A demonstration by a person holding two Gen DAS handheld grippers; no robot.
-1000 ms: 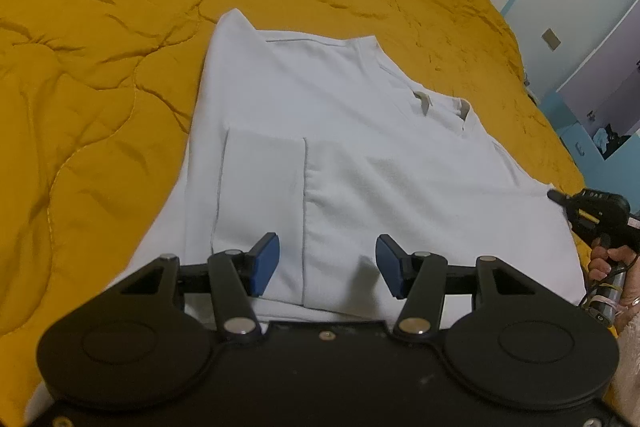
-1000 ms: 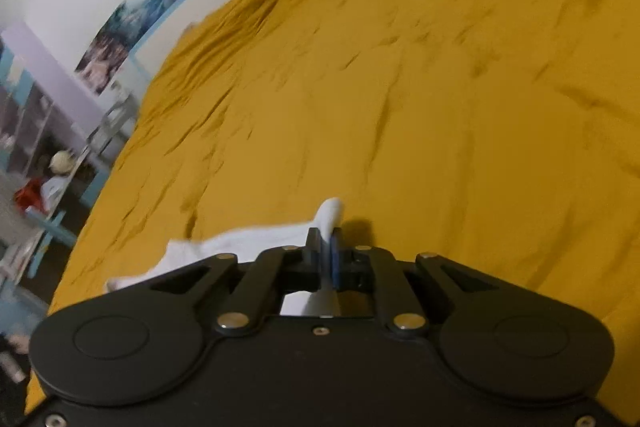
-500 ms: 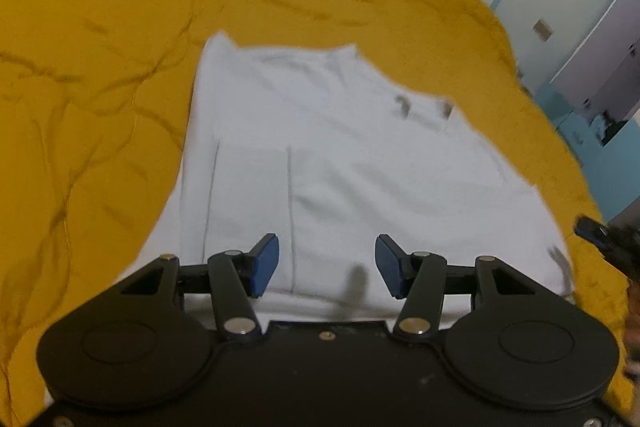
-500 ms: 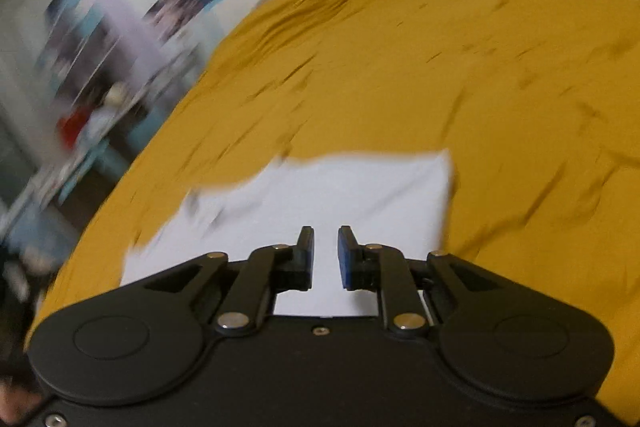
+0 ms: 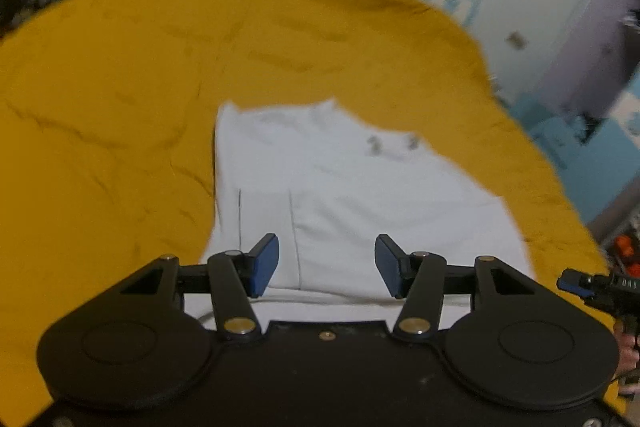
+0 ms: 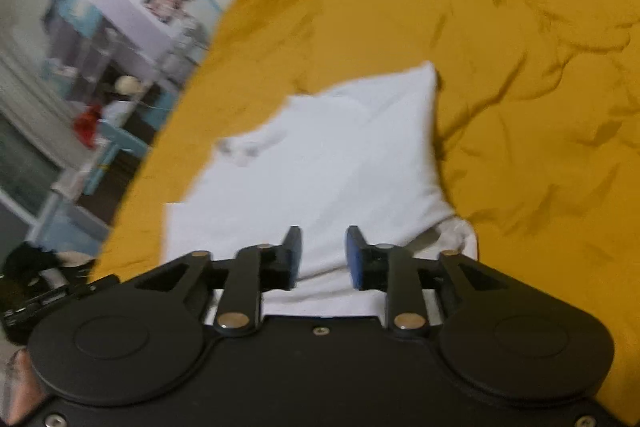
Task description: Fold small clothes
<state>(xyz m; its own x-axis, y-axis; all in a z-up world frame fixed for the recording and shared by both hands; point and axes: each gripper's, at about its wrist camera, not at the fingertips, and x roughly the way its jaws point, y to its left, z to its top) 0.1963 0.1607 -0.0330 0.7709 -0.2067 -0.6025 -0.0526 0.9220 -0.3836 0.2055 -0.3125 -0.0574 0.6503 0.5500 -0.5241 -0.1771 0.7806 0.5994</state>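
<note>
A small white shirt lies flat on the yellow quilt, both sleeves folded in over its front. It also shows in the right wrist view. My left gripper is open and empty, raised over the shirt's near edge. My right gripper is open and empty, above the shirt's near edge on the other side. The right gripper's tip also shows at the right edge of the left wrist view.
The yellow quilt covers the bed all around the shirt. White and blue walls with posters lie beyond the bed. Shelves with small items stand off the bed's left side in the right wrist view.
My right gripper has opened and let go of the white fabric, then lifted back. My left gripper has risen and pulled back, staying open. The shirt lies still.
</note>
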